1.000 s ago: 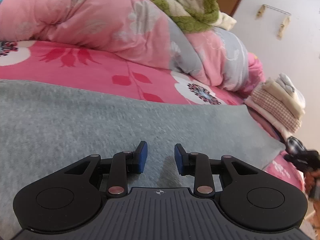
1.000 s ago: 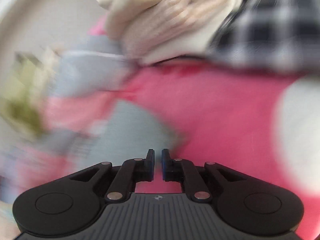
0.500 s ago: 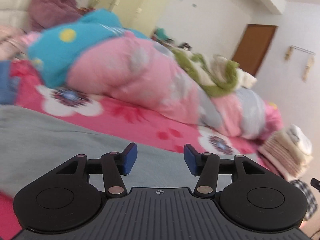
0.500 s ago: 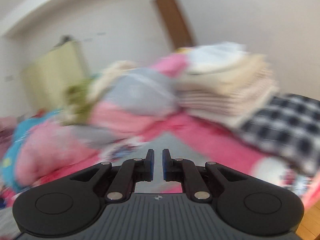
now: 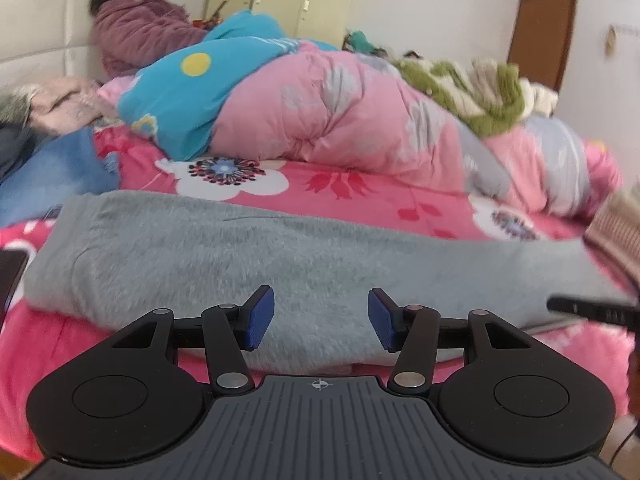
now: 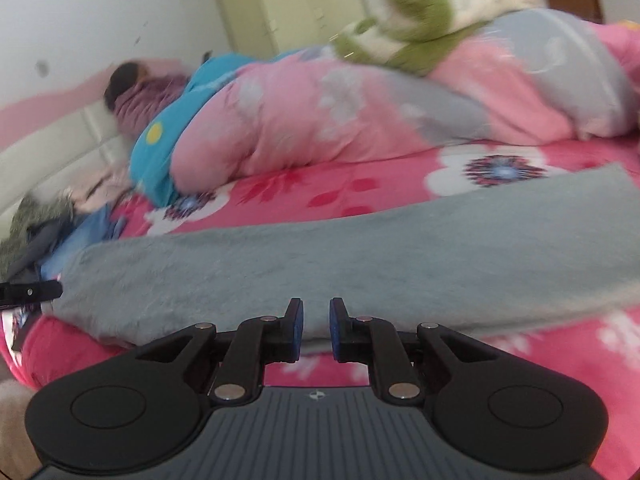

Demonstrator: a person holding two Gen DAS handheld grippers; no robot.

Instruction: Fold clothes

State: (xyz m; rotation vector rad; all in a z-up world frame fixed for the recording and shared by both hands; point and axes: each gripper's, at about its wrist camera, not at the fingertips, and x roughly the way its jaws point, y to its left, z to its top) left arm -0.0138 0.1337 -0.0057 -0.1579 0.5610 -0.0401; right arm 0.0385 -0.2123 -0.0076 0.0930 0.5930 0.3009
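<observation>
A long grey fleece garment (image 5: pixel 280 252) lies flat across the pink flowered bedsheet (image 5: pixel 360 192), stretching from left to right. My left gripper (image 5: pixel 321 316) hovers over its near edge, open wide, with nothing between the blue pads. In the right wrist view the same grey garment (image 6: pixel 360 256) runs across the bed. My right gripper (image 6: pixel 315 328) sits at its near edge, fingers only slightly apart and holding nothing. A black part of the other gripper (image 5: pixel 592 310) shows at the right edge of the left wrist view.
A bulky pink and blue quilt (image 5: pixel 340 112) lies behind the garment, with a green fleece (image 5: pixel 472 88) on top. A person (image 5: pixel 140 28) rests at the headboard. Blue denim and other loose clothes (image 5: pixel 52 168) sit far left. A folded stack (image 5: pixel 620 224) is at the right edge.
Both views have swung left, from the folded stack toward the headboard and the whole grey garment. The left fingers have spread much wider. The right fingers have parted a little.
</observation>
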